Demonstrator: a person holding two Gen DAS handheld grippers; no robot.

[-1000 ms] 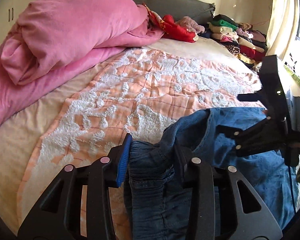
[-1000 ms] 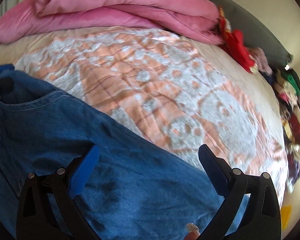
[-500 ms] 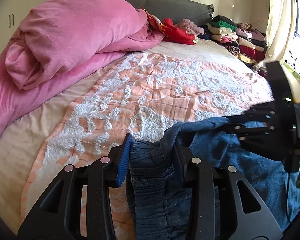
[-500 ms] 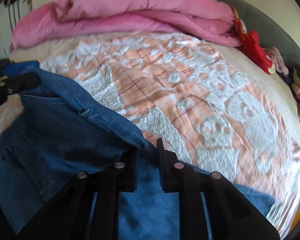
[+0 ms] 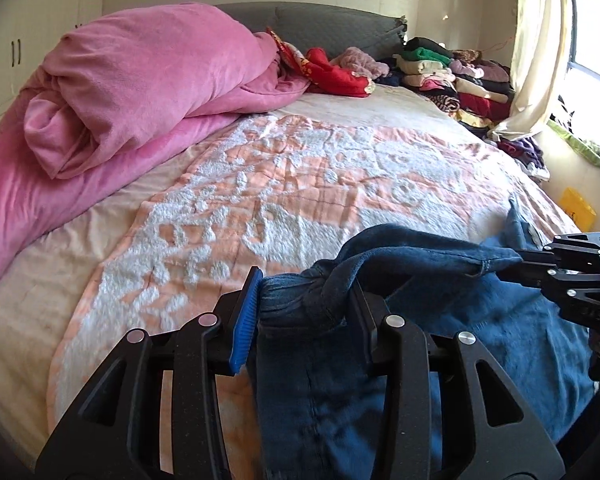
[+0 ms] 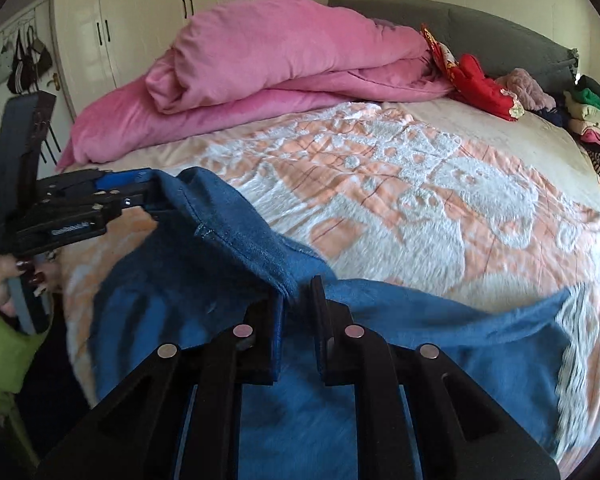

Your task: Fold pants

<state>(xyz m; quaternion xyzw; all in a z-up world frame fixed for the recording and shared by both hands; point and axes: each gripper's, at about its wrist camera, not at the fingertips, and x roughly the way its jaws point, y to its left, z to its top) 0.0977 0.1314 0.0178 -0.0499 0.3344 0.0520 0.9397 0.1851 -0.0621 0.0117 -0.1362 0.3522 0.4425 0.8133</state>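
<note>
Blue denim pants (image 5: 480, 320) (image 6: 220, 312) lie on the near part of the bed, their waistband lifted between my two grippers. A thick bunch of the waistband sits clamped in my left gripper (image 5: 304, 300), whose blue pads press on the denim. That gripper appears again at the left edge of the right wrist view (image 6: 140, 196), held by a hand. My right gripper (image 6: 298, 300) is shut on the waistband's edge. It also shows at the right of the left wrist view (image 5: 516, 262), pinching the denim. The cloth between the grippers hangs stretched above the bed.
The bed carries an orange and white plush blanket (image 5: 320, 184). A rolled pink duvet (image 5: 132, 92) lies at the back left. Red cloth (image 5: 336, 76) and stacks of folded clothes (image 5: 452, 76) sit by the grey headboard (image 5: 332, 28). A curtain (image 5: 536, 48) hangs at the right.
My right gripper has shut on the waistband edge and lifted it, moving away from the left. The left gripper has drawn back a little with its bunch of denim.
</note>
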